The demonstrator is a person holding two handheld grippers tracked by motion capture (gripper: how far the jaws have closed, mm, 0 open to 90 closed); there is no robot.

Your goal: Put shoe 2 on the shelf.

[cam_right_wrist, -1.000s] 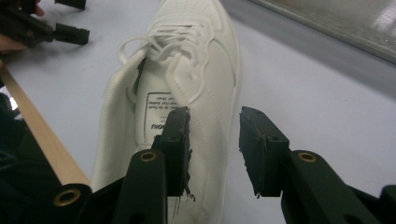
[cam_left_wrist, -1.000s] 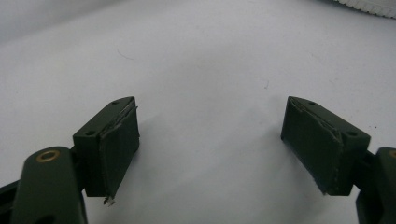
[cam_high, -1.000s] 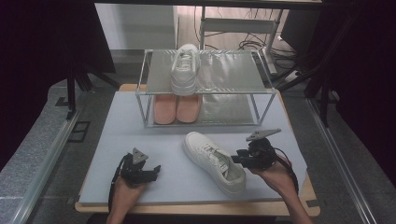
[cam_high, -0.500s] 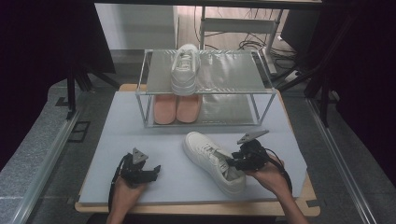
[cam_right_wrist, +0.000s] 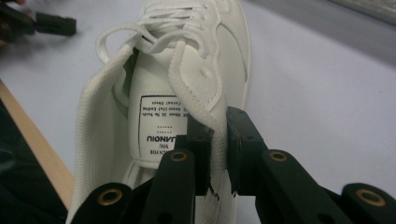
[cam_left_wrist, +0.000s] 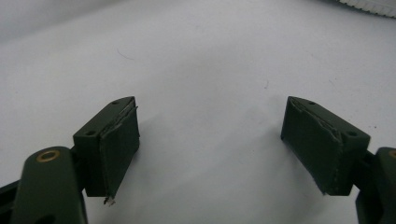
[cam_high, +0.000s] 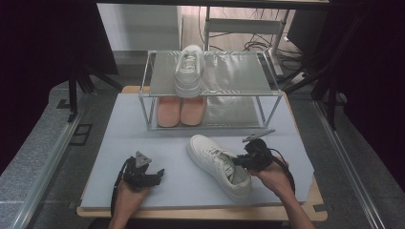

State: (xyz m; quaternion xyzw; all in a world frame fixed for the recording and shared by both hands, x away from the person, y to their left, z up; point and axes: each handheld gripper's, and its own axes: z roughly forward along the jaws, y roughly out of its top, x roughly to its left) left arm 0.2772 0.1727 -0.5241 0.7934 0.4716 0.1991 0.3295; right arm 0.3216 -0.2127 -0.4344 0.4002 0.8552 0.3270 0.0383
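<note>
Nearest table edge, high view: left gripper (cam_high: 152, 174) rests on grey mat (cam_high: 119, 124), jaws wide, nothing between; left gripper view confirms bare mat between pads. Right gripper (cam_high: 239, 163) at white sneaker (cam_high: 217, 163) lying mid-mat; jaws have just been closing. Right gripper view adds what high view hides: pads pinch collar wall, printed insole label (cam_right_wrist: 161, 125) visible. Farther: wire rack (cam_high: 267, 102), one white sneaker on top (cam_high: 188, 71), two pink soles (cam_high: 180, 110) below. Count: two white sneakers, two grippers, one rack.

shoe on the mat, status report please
Right tool has just closed on the shoe collar. Left tool open, on the mat. Rack ahead, nothing in between.
</note>
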